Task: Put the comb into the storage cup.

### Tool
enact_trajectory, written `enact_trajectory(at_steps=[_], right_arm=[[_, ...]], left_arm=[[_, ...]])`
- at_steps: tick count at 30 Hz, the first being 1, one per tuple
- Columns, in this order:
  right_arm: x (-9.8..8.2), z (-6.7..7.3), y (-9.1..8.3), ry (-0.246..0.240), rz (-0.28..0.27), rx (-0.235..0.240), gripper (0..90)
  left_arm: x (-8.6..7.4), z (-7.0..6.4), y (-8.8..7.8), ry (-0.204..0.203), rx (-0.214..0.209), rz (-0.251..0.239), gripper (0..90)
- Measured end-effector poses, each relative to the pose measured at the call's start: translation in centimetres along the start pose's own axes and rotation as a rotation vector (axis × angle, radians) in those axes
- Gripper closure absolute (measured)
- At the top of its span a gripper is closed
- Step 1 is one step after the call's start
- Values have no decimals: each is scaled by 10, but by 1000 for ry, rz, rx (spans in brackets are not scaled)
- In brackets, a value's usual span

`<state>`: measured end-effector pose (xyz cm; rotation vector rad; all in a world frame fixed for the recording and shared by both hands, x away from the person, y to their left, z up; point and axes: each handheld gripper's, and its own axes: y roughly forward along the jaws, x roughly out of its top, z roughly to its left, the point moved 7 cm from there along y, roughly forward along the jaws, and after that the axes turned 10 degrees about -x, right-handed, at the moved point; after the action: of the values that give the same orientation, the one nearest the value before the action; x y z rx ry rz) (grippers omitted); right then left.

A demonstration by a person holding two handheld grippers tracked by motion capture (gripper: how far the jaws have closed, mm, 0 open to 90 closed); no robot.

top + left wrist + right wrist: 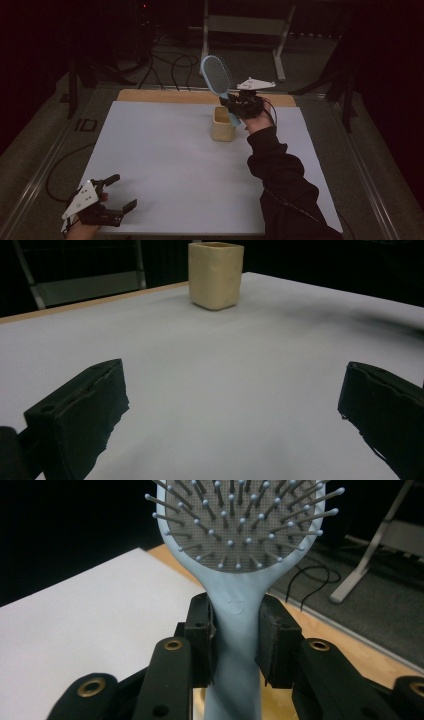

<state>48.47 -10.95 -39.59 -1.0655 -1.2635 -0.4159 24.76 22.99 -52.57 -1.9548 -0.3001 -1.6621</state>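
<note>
- High view: the right tongs [234, 106] sit in the upper middle of the frame, above the far part of the white bench [165, 160]; they are clamped on the handle of a pale blue hairbrush [218, 75]; the brush head tilts up and to the left, bristle face toward the camera
- The lower end of the handle reaches down at the right edge of a cream square cup [223, 124]; whether it touches the cup's inside I cannot tell; the cup stands upright on the bench, just left of the right hand
- A dark sleeve [282, 185] runs from the lower right of the frame up to that hand; a grey three-cornered plate [256, 84] rides on top of the tongs
- The left tongs [122, 192] lie at the lower left of the frame, near the bench's near edge; jaws spread wide, nothing between them
- Left gripper view: both black jaws stand far apart at the lower corners; the cream square cup [216, 275] stands at top centre, well apart from them
- Right gripper view: the hairbrush [240, 560] rises through the middle; both pads press the handle's neck from either side; grey ball-tipped bristles fill the top; a strip of wooden board [320, 625] edges the bench at right
</note>
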Motion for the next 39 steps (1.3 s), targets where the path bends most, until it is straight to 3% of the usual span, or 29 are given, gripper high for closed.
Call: enact_trajectory(at_steps=[11, 17, 27, 32, 39], right_arm=[[7, -7, 9, 41, -79, -3, 703], [10, -7, 11, 41, -128, -25, 703], [15, -14, 19, 104, -216, -51, 703], [14, -18, 26, 147, -237, -62, 702], [10, -20, 34, 149, -251, -59, 703]], left_arm=[[0, 0, -1, -4, 0, -5, 0], [0, 0, -1, -9, -1, -8, 0], [0, 0, -1, -9, -2, -6, 0], [0, 0, -1, -10, -3, -9, 0], [0, 0, -1, -9, -5, -9, 0]])
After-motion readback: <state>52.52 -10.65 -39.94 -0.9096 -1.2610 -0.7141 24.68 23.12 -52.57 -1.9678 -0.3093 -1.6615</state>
